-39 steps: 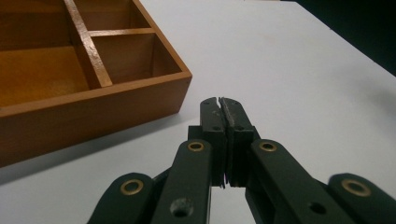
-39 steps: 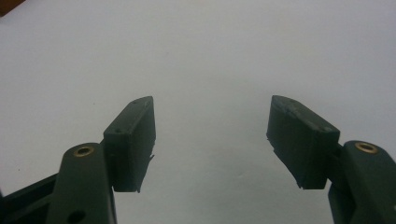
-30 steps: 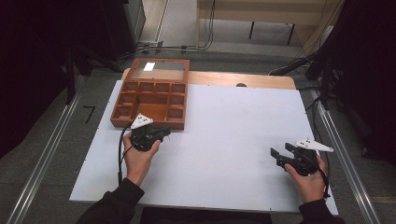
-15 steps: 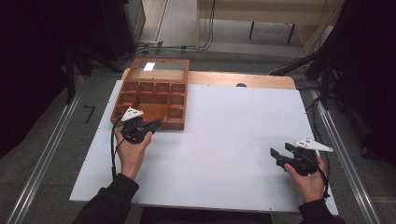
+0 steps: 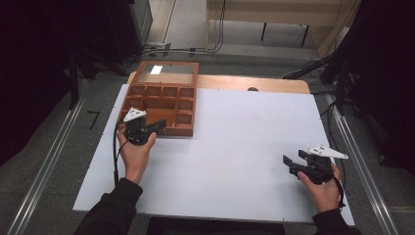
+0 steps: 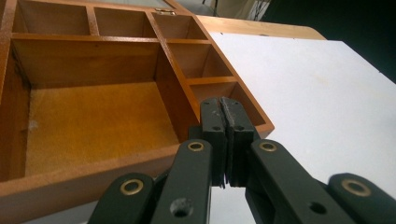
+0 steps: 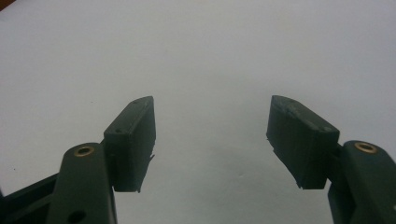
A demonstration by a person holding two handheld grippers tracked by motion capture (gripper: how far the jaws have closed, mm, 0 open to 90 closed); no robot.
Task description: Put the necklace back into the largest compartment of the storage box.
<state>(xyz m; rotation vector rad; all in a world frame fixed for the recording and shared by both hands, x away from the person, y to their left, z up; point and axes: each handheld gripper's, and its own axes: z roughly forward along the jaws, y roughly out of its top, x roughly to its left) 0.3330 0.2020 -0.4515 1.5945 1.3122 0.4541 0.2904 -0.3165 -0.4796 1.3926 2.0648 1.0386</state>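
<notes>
We've got our left gripper up at the near edge of the brown wooden compartment box, which sits at the far-left corner of the white table board with its glass lid laid open behind it. From the left gripper view, the jaws are pressed flat together with nothing between them, tips hovering just over the box's near wall, beside the big empty compartment and the small ones to its right. No contact that we can confirm. Our right gripper waits well apart near the table's right corner, jaws spread wide over bare white surface.

We read this as the approach: lining up on the box. Next, we'd judge, the left jaws must part before they can take the wall, or else push closed against it.
</notes>
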